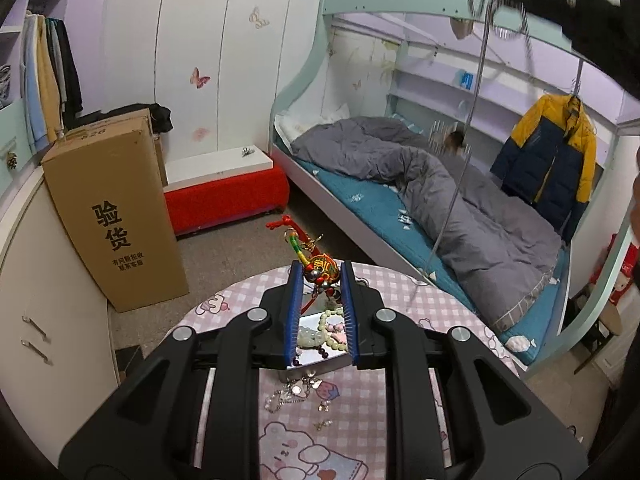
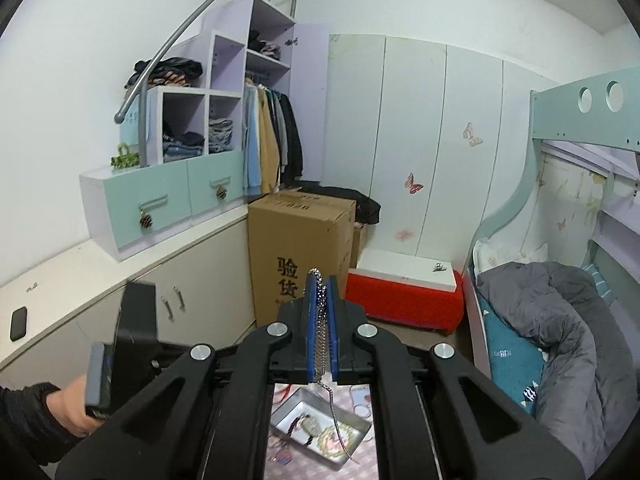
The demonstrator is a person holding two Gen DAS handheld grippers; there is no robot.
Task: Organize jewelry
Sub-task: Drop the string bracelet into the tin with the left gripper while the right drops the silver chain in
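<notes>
My left gripper [image 1: 320, 276] is shut on a red and multicoloured knotted charm [image 1: 318, 270], held just above a metal tray [image 1: 320, 368] with bead bracelets [image 1: 332, 326] in it. My right gripper [image 2: 321, 286] is shut on a silver chain [image 2: 320, 320], held high; the chain hangs down over the metal tray [image 2: 356, 424] far below. In the left wrist view the same chain [image 1: 476, 92] hangs from the right gripper at the upper right. Loose silver pieces [image 1: 296, 394] lie on the pink tablecloth [image 1: 224, 304] in front of the tray.
The round table carries a pink checked cloth. A tall cardboard box [image 1: 116, 216] and a red stool [image 1: 224, 196] stand on the floor beyond it. A bunk bed [image 1: 440, 208] with a grey quilt is at the right. Cabinets [image 2: 80, 280] run along the left wall.
</notes>
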